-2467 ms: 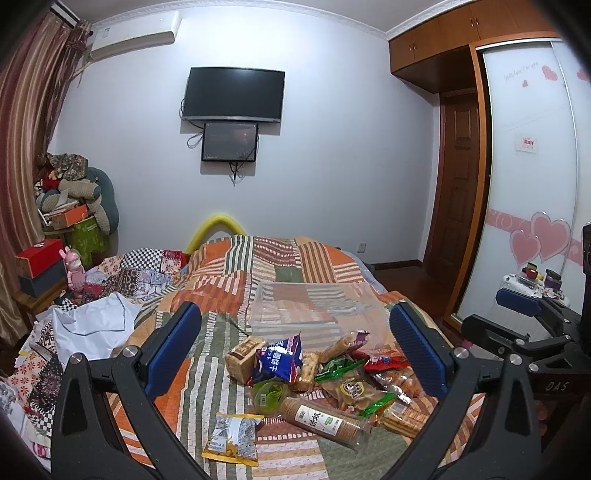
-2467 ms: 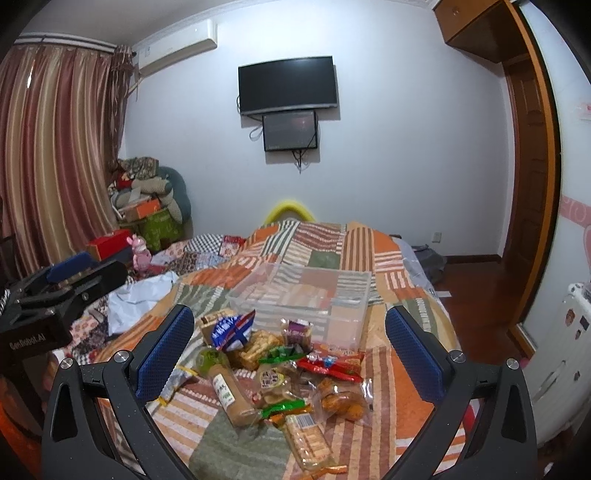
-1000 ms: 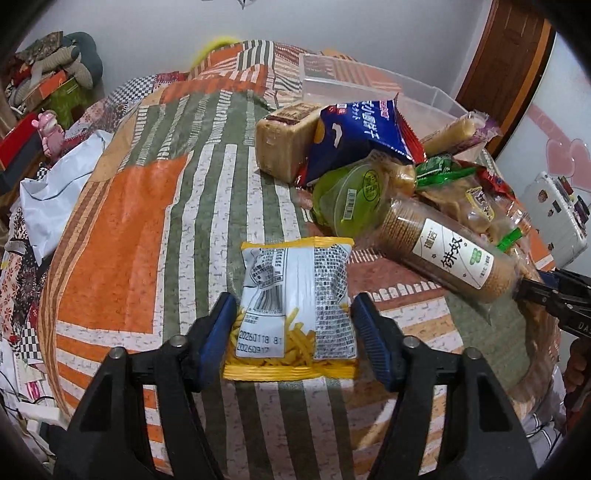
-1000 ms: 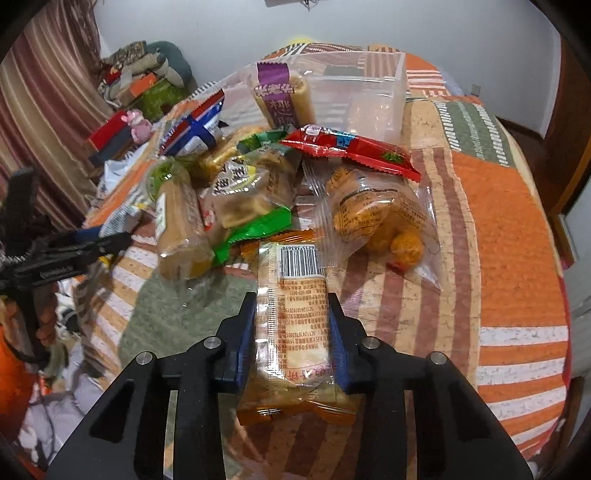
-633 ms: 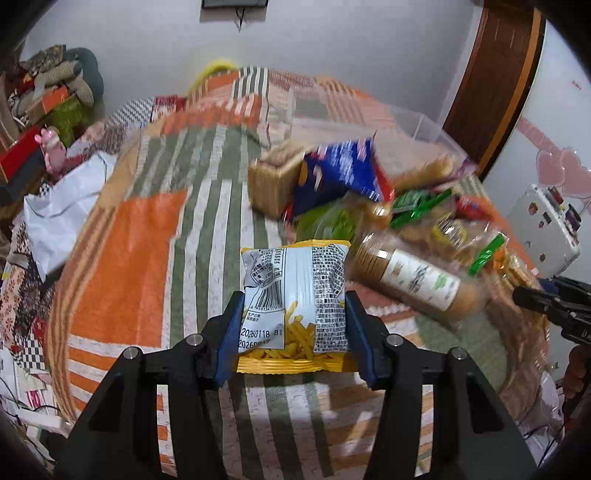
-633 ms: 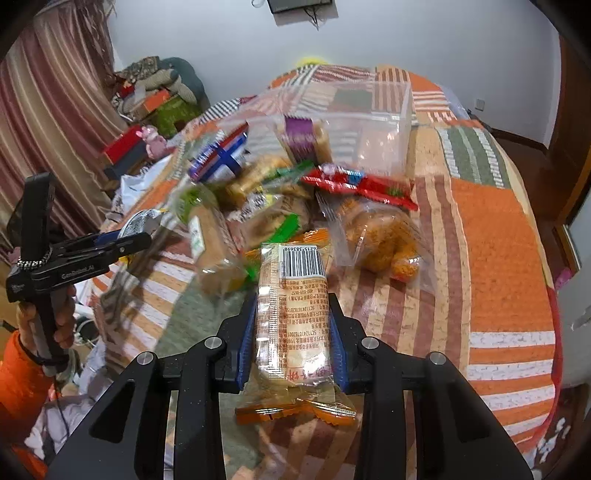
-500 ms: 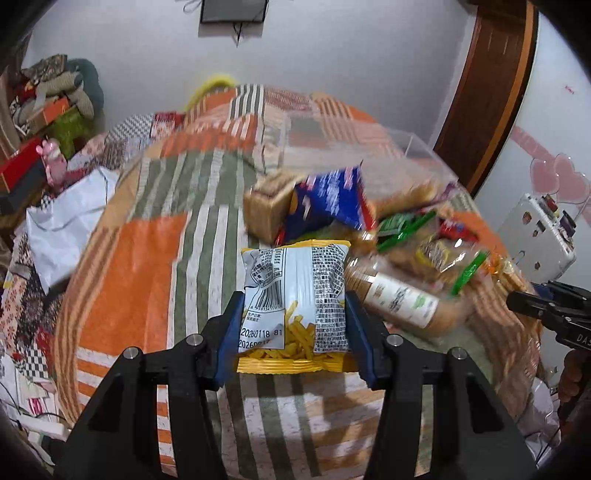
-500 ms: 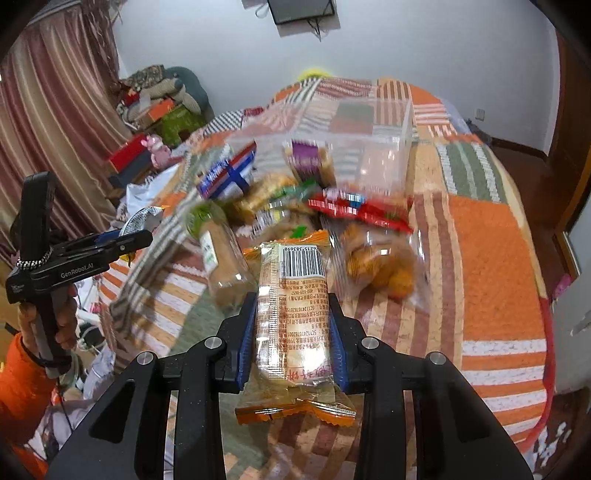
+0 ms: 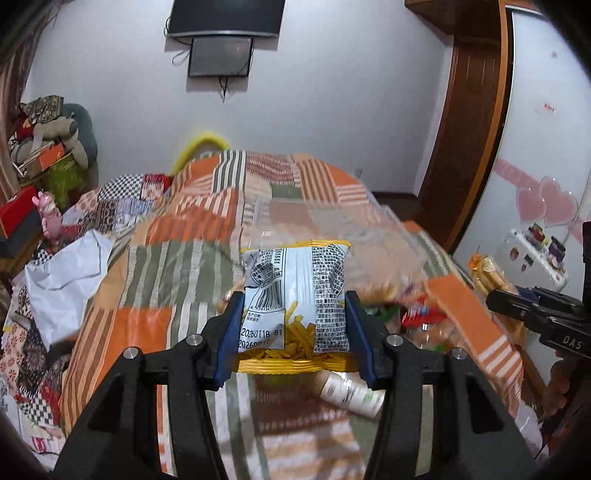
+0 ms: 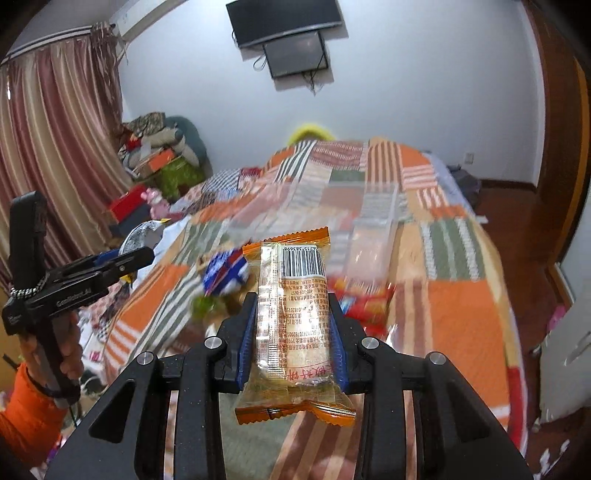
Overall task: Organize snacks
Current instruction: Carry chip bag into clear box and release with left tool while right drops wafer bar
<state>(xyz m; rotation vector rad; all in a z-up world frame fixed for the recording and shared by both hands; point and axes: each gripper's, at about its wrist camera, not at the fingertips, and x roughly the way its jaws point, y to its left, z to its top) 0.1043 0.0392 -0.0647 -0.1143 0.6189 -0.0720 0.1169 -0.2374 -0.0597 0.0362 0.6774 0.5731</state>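
Note:
My left gripper (image 9: 293, 328) is shut on a grey and yellow bag of potato sticks (image 9: 295, 295), held in the air above the bed. My right gripper (image 10: 293, 332) is shut on a clear orange-edged pack of biscuits (image 10: 295, 317), also lifted. A clear plastic bin (image 9: 328, 225) lies on the patchwork quilt beyond both packs; it also shows in the right wrist view (image 10: 373, 206). The snack pile is blurred below: a round cracker tube (image 9: 351, 393), a blue bag (image 10: 225, 271), red packets (image 10: 365, 299). The left gripper also shows in the right wrist view (image 10: 136, 258).
The bed's patchwork quilt (image 9: 155, 266) fills the middle. A white cloth (image 9: 66, 277) lies at its left edge. Boxes and stuffed bags (image 10: 159, 155) stand by the curtain. A wardrobe door (image 9: 546, 155) stands on the right. A TV (image 9: 225, 16) hangs on the far wall.
Both grippers have risen from the pile with their packs and tilted up toward the far wall. The pile now lies lower and blurred in both views.

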